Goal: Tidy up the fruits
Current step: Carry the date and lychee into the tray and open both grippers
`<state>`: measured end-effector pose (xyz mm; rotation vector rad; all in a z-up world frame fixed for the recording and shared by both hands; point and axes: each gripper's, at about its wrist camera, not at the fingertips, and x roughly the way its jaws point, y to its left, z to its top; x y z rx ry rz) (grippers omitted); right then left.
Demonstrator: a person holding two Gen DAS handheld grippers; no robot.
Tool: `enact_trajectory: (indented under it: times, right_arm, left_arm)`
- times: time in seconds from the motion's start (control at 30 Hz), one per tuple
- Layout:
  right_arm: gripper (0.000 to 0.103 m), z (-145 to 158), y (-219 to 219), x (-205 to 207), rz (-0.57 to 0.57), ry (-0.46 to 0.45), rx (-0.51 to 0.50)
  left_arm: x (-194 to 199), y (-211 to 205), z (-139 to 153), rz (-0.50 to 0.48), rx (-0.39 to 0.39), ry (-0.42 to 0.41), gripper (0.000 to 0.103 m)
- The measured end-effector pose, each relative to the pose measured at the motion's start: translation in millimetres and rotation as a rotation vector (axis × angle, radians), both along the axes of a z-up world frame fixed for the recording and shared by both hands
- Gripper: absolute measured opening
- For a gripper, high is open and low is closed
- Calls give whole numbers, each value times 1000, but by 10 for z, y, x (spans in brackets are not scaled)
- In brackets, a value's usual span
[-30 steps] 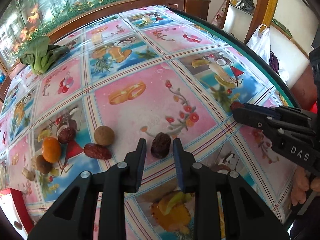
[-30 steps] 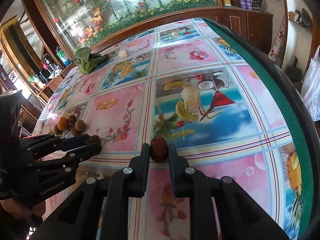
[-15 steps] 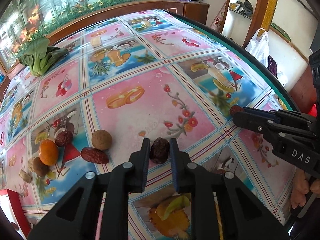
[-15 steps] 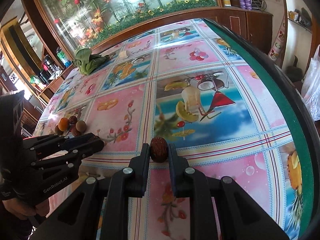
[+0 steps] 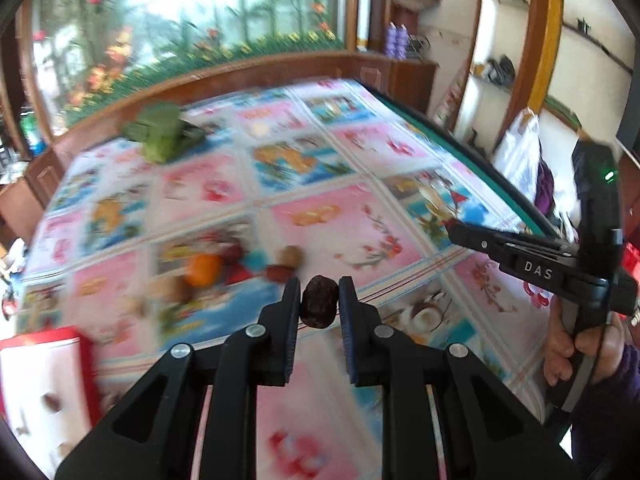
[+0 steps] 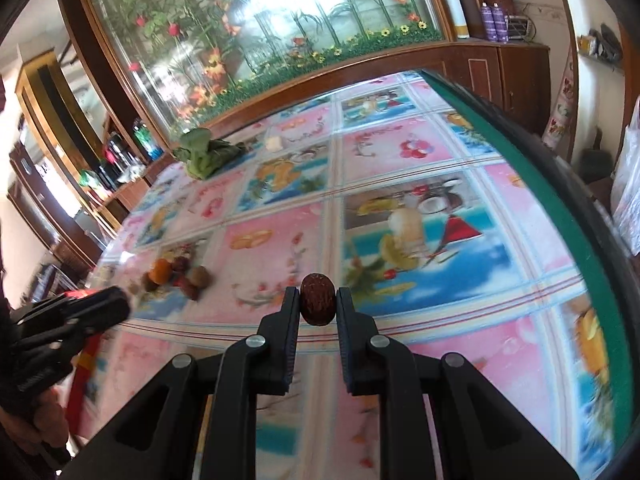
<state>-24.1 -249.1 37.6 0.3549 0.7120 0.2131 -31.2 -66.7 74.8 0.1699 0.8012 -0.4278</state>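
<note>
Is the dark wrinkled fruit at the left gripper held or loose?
Held: the left gripper fingers clamp the dark wrinkled fruit on both sides.

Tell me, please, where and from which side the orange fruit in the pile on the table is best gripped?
Grip the orange fruit across its round middle, coming from above: it is ball-shaped, and brown fruits crowd its sides, so only the top looks free. Blur hides the exact gaps. Both grippers are already full.

A broad glass panel (image 6: 256, 28) painted with bamboo and flowers (bright daylight glaring through it) fills the far wall above a wooden cabinet (image 6: 516, 76) — two purple bottles (image 6: 493, 21) stand on top — while open wall shelves (image 5: 500, 68) sit to the right
</note>
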Motion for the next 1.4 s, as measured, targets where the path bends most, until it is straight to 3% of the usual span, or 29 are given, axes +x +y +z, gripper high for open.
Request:
enact_trajectory:
  times: [0.23, 0.5, 0.73, 1.03, 1.4]
  right_arm:
    - [16, 201, 758, -73, 133, -34, 18]
    - [16, 489, 2035, -79, 359, -74, -26]
    - [16, 477, 3104, -140, 547, -72, -63]
    - [16, 260, 4012, -125, 709, -8, -109]
    - [16, 45, 4540, 520, 678, 132, -183]
  left_arm:
    - [-350, 1082, 311, 198, 6, -74, 21]
    - [-629, 2128, 312, 401, -7, -103, 21]
    - [-769, 2833, 274, 534, -21, -107, 21]
    - [-562, 3273, -32, 597, -7, -21, 21]
    - [-214, 3527, -373, 629, 7, 121, 21]
